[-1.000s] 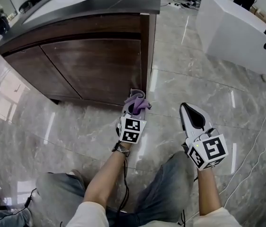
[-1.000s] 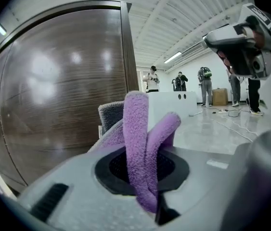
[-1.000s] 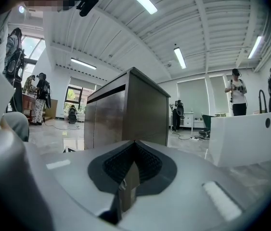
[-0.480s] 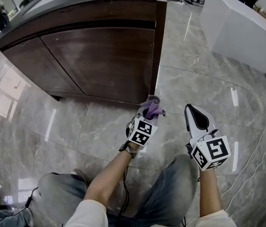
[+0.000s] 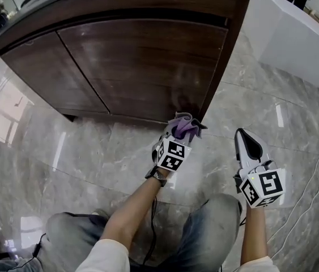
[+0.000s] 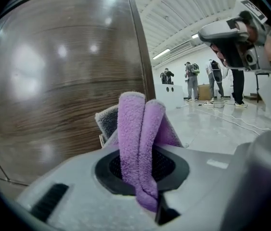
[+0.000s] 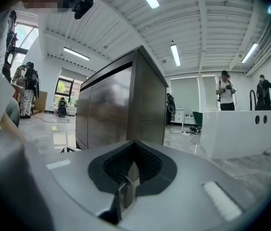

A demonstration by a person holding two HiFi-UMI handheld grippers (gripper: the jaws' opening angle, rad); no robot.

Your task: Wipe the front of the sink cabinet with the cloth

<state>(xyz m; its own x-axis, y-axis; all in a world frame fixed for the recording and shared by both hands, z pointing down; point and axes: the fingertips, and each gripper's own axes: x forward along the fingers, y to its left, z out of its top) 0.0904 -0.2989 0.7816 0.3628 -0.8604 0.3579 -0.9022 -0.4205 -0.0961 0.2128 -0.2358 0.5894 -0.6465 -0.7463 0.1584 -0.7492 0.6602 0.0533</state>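
The purple cloth [image 6: 135,129] (soft, light, judged limp) is pinched at its fold by the left claw [image 5: 176,137] near the sink cabinet [image 5: 148,67]; the right claw [image 5: 250,146] is pressed together, empty.

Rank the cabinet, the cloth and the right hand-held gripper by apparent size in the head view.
Cabinet, largest by far
Right hand-held gripper, though possibly nearer the camera
Cloth, smallest

Just ahead of our left gripper [image 5: 178,132] the cabinet front [image 5: 148,61] bars us (cloth [image 5: 184,123] between); rightward the floor [image 5: 222,130] lies open.
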